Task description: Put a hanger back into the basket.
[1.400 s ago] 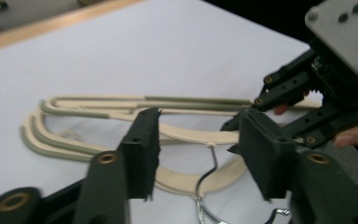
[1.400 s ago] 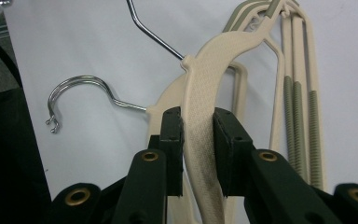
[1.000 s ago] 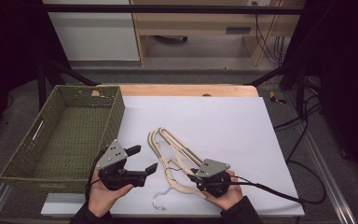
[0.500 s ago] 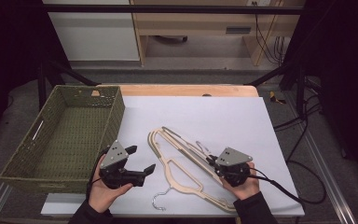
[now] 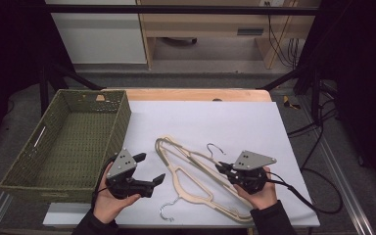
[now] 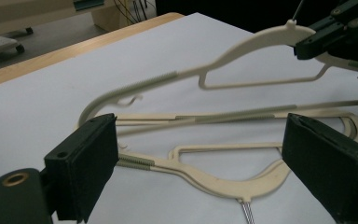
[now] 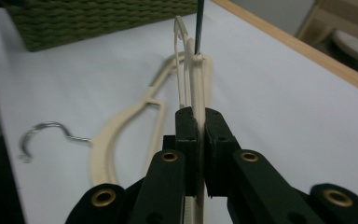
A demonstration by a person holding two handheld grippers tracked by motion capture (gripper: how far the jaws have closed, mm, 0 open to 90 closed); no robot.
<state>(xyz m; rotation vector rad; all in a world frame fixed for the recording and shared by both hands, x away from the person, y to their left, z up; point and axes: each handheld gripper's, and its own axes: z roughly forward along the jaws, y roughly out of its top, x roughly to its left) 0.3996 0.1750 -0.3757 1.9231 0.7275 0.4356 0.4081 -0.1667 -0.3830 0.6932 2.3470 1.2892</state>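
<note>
Two cream plastic hangers lie crossed on the white table top. My right gripper [image 5: 221, 168] [image 7: 199, 125] is shut on the upper hanger [image 5: 188, 152] [image 7: 198, 77] next to its metal hook [image 5: 214, 147], and that end is raised off the table. The lower hanger [image 5: 198, 194] [image 6: 242, 184] [image 7: 116, 128] lies flat, with its hook [image 5: 168, 210] toward the front edge. My left gripper [image 5: 152, 167] [image 6: 200, 161] is open just left of the hangers; its jaws have just been opening, with nothing held between them. Seen from the left gripper view, the raised hanger [image 6: 242, 49] hangs from the right gripper [image 6: 307, 44].
A green woven basket [image 5: 123, 117] [image 7: 98, 18] stands empty at the table's left, close behind my left gripper. The white top [image 5: 240, 122] has free room at the back and right, ending in a wooden strip [image 5: 196, 94]. The right gripper's cable [image 5: 303, 198] trails off the front right.
My right gripper has moved right and up, dragging the upper hanger with it and raising its hook end. The left hand has stayed in place.
</note>
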